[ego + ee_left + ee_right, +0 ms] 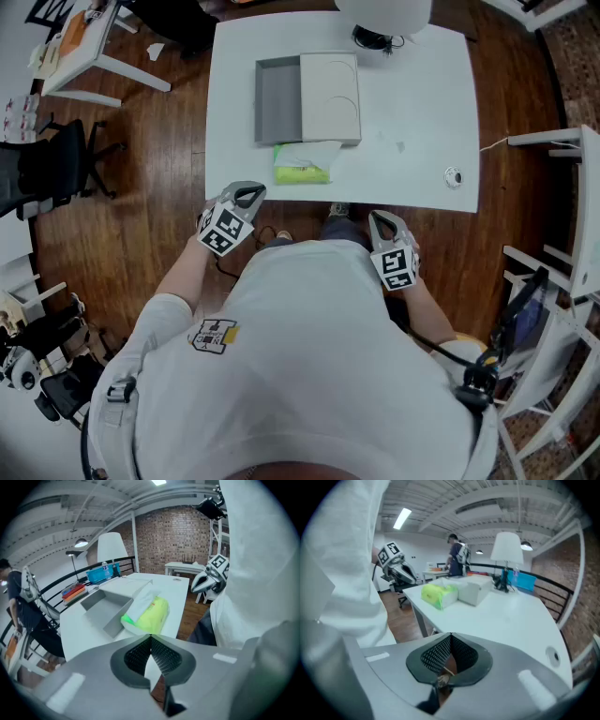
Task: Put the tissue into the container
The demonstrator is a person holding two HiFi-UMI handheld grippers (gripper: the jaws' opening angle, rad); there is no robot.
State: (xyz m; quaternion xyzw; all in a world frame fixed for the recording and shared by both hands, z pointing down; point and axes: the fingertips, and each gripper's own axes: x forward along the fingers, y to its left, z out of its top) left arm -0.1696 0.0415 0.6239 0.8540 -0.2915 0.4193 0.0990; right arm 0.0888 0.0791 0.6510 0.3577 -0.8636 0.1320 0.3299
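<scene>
A yellow-green tissue pack (pixel 302 164) with a white tissue sticking out lies near the front edge of the white table (pixel 412 103). Just behind it sits a grey container (pixel 278 99), its beige lid (pixel 330 94) slid partly to the right. My left gripper (pixel 250 193) hovers shut and empty at the table's front edge, left of the pack. My right gripper (pixel 380 219) is shut and empty below that edge. The left gripper view shows the shut left gripper (pixel 151 637), the pack (pixel 147 613) and the container (pixel 105 606). The right gripper view shows the shut right gripper (pixel 450 637) and the pack (pixel 438 594).
A white lamp (pixel 384 14) stands at the table's back edge, and a small round grommet (pixel 454 176) sits at the front right. An office chair (pixel 56 169) is on the left, a white rack (pixel 572 216) on the right. A person (pixel 457 555) stands far behind.
</scene>
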